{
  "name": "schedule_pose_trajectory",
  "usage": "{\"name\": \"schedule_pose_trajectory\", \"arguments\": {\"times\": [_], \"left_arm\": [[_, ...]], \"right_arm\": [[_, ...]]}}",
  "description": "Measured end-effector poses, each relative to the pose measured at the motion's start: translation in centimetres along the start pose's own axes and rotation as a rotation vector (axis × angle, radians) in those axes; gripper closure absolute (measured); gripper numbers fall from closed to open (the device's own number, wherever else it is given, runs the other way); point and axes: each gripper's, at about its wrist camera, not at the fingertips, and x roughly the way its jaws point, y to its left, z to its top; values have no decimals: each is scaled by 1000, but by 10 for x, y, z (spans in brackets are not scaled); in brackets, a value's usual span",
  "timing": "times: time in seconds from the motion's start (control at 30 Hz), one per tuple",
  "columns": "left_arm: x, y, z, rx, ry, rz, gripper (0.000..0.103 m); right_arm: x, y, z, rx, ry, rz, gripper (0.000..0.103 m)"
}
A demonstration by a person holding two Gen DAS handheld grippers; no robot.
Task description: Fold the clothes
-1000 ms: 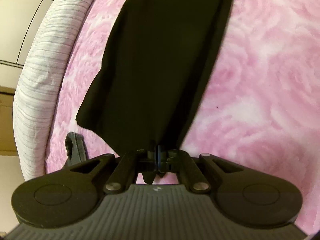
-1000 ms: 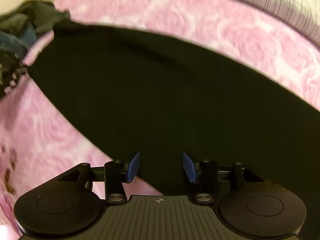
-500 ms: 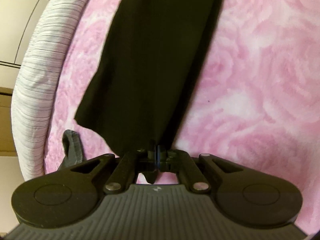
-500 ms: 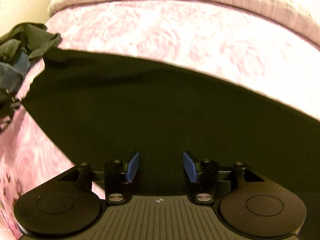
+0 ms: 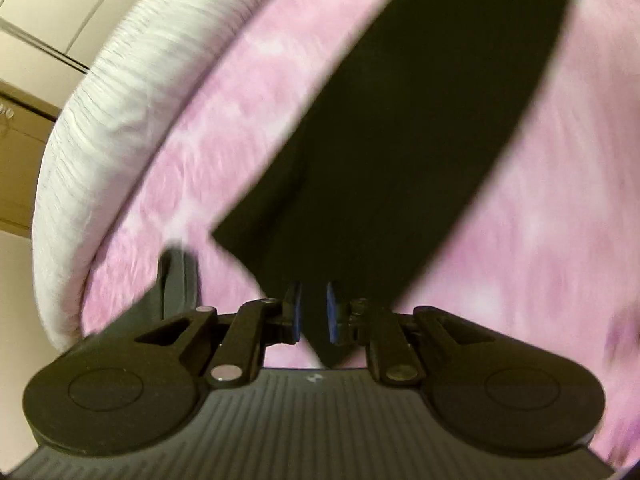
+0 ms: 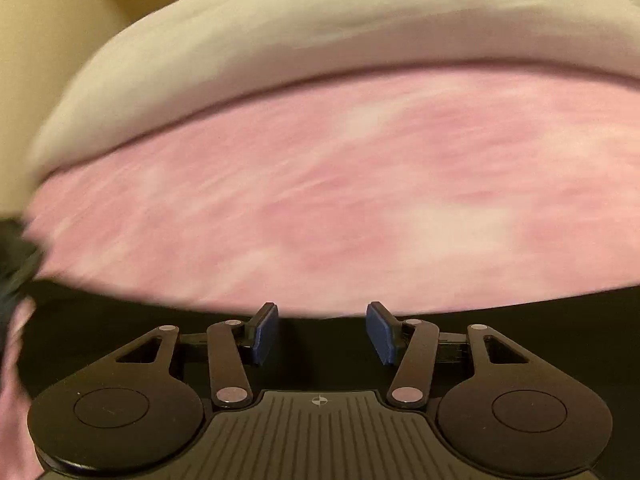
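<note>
Nearest us, our left gripper (image 5: pixel 312 316) has its blue fingers slightly parted, a corner of the black garment (image 5: pixel 420 128) hanging loose between them. The cloth stretches toward 1 o'clock over the pink rose blanket (image 5: pixel 560 220). Our right gripper (image 6: pixel 322 332) is spread wide above the garment. At 12 o'clock, blurred, lies a white striped quilt (image 6: pixel 320 32).

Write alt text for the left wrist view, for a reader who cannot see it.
The left hand-held gripper, its blue pads slightly parted, has a corner of a black garment between them. The garment stretches away across a pink rose-patterned blanket. A white striped bed edge curves along the left; the picture is motion-blurred.
</note>
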Motion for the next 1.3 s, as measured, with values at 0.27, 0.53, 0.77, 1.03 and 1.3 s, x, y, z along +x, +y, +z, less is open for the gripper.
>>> {"name": "schedule_pose_trajectory", "arguments": {"times": [0.27, 0.53, 0.77, 1.03, 1.3], "left_arm": [[102, 29, 80, -159, -10, -98, 88], [120, 68, 75, -228, 142, 87, 87], [20, -57, 183, 91, -237, -135, 69], [-29, -264, 276, 403, -525, -424, 45], [0, -327, 325, 454, -497, -379, 97]], "right_arm": [[-81, -92, -45, 72, 29, -65, 50], [-160, -100, -120, 68, -45, -287, 50], [-193, -71, -194, 241, -52, -321, 49], [-198, -39, -220, 159, -64, -321, 43], [-192, -65, -238, 168, -96, -311, 31]]}}
